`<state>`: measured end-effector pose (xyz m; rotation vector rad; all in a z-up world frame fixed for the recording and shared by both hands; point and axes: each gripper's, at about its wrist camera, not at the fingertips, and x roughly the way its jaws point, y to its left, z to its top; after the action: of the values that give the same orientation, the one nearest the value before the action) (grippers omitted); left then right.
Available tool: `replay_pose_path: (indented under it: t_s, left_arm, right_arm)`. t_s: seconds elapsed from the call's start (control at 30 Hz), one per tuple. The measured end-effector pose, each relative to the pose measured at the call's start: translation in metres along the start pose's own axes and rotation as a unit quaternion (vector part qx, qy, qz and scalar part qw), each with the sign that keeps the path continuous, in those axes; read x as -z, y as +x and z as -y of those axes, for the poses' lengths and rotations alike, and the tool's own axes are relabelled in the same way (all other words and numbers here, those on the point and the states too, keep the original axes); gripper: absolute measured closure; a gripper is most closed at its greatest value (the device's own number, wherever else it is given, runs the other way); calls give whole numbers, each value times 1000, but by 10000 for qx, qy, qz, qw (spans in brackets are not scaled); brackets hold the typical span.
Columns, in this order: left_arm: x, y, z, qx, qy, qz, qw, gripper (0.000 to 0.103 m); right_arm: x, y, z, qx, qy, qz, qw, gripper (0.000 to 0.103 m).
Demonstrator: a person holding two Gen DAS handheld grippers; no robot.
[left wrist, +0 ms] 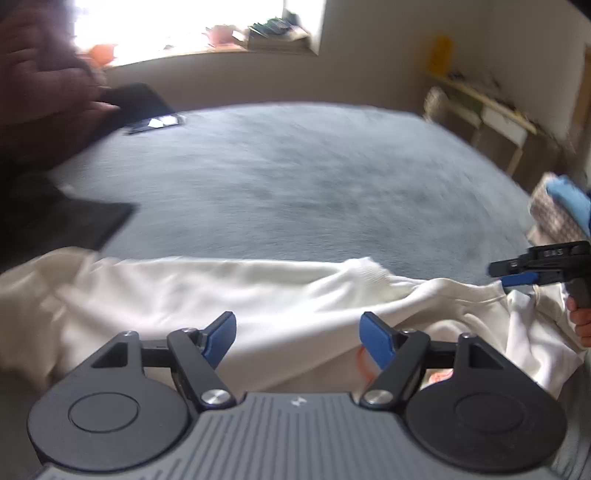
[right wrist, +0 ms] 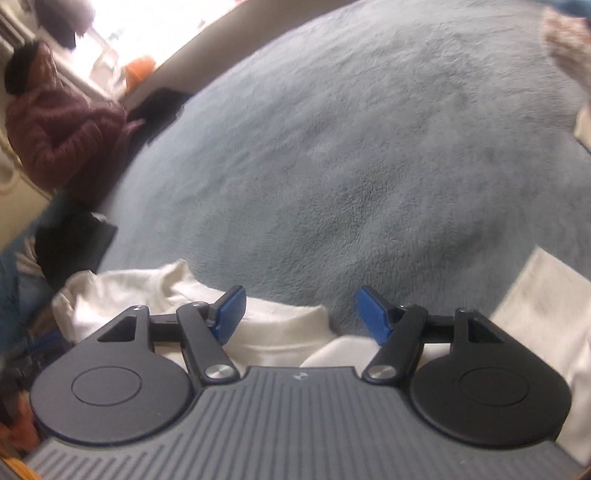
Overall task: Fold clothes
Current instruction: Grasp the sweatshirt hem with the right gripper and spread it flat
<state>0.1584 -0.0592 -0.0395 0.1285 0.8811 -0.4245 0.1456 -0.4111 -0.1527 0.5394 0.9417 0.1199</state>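
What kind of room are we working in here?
Probably a bedroom at home. A cream garment lies on a wide blue-grey fleece blanket, likely a bed; there is a cluttered windowsill behind and a wooden shelf by the wall.

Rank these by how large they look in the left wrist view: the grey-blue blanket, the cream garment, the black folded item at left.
1. grey-blue blanket
2. cream garment
3. black folded item, partly cut off, so uncertain.
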Motion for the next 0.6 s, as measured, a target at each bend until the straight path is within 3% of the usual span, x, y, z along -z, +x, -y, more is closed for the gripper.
replay_pose_path:
  t_s: [0.1, 0.3, 0.43, 0.5, 0.6]
  left_arm:
    - [-27, 37, 21, -91, 345, -250, 9991, 26]
    - [-51, 97, 50, 95, 587, -665, 9960, 29]
    - [-47, 127, 61, -140, 771, -1047, 9914, 55]
    - [-43, 135, 60, -186, 689, -1042, 9920, 60]
    - [-41, 134, 63, -307, 741, -852, 9931, 80]
  right_arm:
    - [1, 9, -3, 92, -272, -232, 9993, 36]
    - [11, 1, -5, -389, -589, -527, 9961, 36]
    - [12, -1, -4, -526, -832, -612, 9933, 37]
    - [12, 0, -5, -526, -977, -581, 9921, 39]
    - [13, 5, -11, -469, -1240, -487, 9900, 44]
